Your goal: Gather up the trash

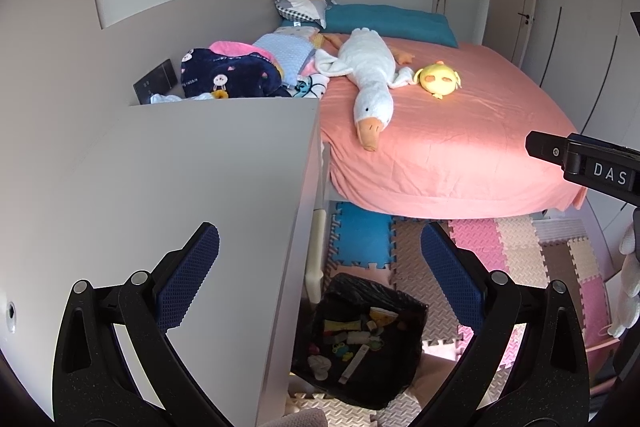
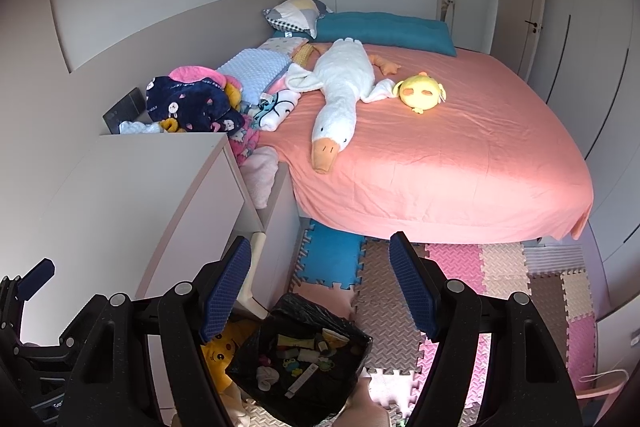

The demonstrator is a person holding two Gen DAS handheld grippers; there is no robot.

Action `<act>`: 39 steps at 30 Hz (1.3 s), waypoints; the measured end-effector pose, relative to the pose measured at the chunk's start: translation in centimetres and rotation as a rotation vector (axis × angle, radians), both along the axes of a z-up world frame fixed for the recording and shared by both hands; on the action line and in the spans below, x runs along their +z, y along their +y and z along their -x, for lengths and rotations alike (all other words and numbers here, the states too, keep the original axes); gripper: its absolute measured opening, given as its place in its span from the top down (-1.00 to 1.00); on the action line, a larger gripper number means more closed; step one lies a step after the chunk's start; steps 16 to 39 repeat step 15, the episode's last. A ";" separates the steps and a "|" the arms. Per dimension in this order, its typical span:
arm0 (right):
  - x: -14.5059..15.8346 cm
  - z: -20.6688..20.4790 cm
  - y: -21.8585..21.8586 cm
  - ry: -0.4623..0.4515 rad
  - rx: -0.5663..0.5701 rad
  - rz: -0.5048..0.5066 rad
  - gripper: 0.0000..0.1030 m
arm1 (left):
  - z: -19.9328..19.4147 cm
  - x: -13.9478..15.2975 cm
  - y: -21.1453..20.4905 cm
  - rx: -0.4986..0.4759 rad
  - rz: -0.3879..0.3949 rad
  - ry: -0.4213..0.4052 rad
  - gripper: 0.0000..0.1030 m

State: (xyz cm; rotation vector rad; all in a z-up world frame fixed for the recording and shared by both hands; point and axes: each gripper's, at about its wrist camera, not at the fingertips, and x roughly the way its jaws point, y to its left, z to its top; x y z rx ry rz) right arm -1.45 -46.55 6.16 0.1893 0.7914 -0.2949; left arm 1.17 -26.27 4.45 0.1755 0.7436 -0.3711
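A bin lined with a black bag (image 1: 374,289) stands on the foam floor mats at the foot of a white cabinet. It holds several scraps: wrappers, a white strip and a crumpled white piece. The same bin (image 2: 320,313) shows low in the right wrist view. My left gripper (image 1: 320,231) hangs open above the cabinet's edge and the bin, with nothing between its blue pads. My right gripper (image 2: 320,239) is also open and empty, above the bin and the mats. A blue fingertip (image 2: 38,274) of the left gripper shows at the lower left.
A bed with a pink sheet (image 2: 460,163) carries a white goose plush (image 2: 340,87), a yellow duck plush (image 2: 420,91) and a pile of clothes (image 2: 192,103). The white cabinet (image 1: 192,167) stands left of the bin. A yellow plush (image 2: 220,351) lies beside the bin. Wardrobe doors line the right wall.
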 end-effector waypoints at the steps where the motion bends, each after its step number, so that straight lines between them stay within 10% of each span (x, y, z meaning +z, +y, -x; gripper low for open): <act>1: 0.0 -0.1 0.1 0.000 0.000 0.000 -0.40 | 0.0 0.0 0.0 0.002 0.001 -0.001 -0.89; 39: -0.2 0.2 -0.2 0.002 -0.002 -0.001 -0.40 | -0.1 -0.1 0.1 0.000 0.008 0.018 -0.89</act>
